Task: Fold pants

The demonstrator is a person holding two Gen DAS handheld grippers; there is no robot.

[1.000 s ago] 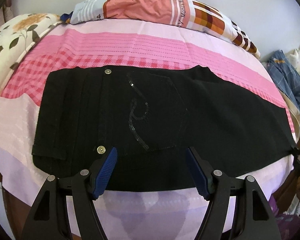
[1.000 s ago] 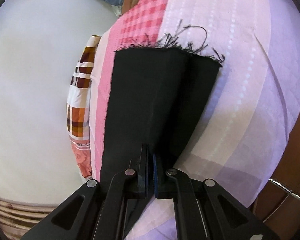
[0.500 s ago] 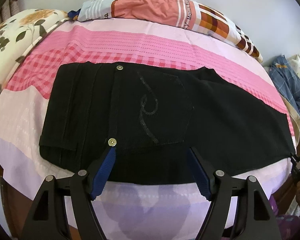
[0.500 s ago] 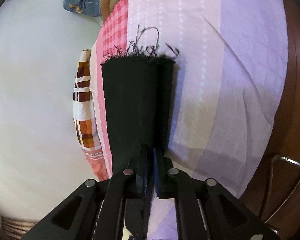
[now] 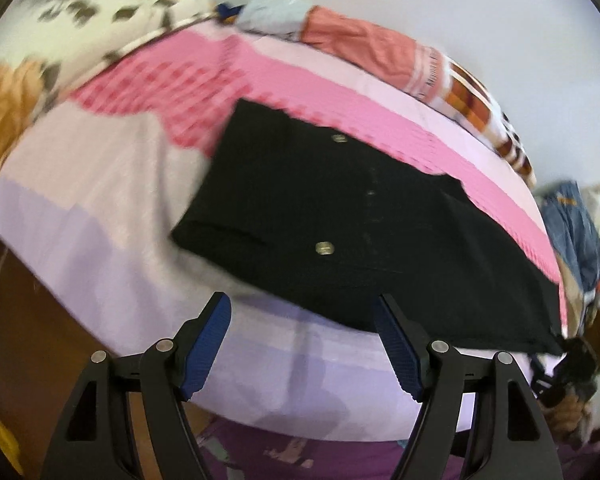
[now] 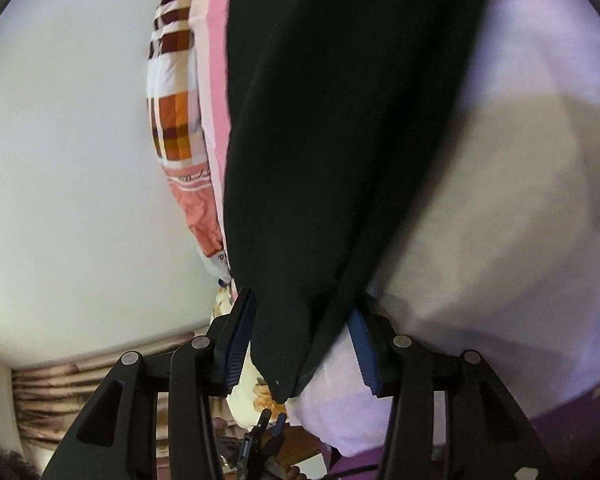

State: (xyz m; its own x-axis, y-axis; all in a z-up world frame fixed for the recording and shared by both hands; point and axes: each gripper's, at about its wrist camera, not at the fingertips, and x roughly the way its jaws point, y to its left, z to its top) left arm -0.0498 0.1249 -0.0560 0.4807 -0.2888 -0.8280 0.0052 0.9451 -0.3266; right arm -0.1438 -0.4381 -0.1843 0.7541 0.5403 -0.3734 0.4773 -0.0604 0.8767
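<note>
The black pants (image 5: 340,232) lie flat on the striped pink and lilac bedspread (image 5: 100,208), waistband toward the bed's left edge and the legs running off toward its right edge, so the step in hand looks like the start of a lengthwise fold, with nothing doubled over yet as far as the left wrist view shows. At the left, the left gripper (image 5: 302,344) hovers just off the bed's near edge, pointing at the hip of the garment; its blue-padded fingers (image 5: 208,344) stand wide apart and hold nothing. Beyond the garment, a patchwork pillow (image 5: 420,64) lies along the far edge and a floral pillow (image 5: 60,40) sits at the far left corner. To the right, the right gripper (image 6: 300,344) is low at the garment's near edge, aimed along the cloth; its fingers are spread, with a corner of the fabric hanging loosely between them rather than pinched. The next move probably calls for both grippers to close on the near edge, one at the waistband and one at the leg, then lift and carry it across evenly.
</note>
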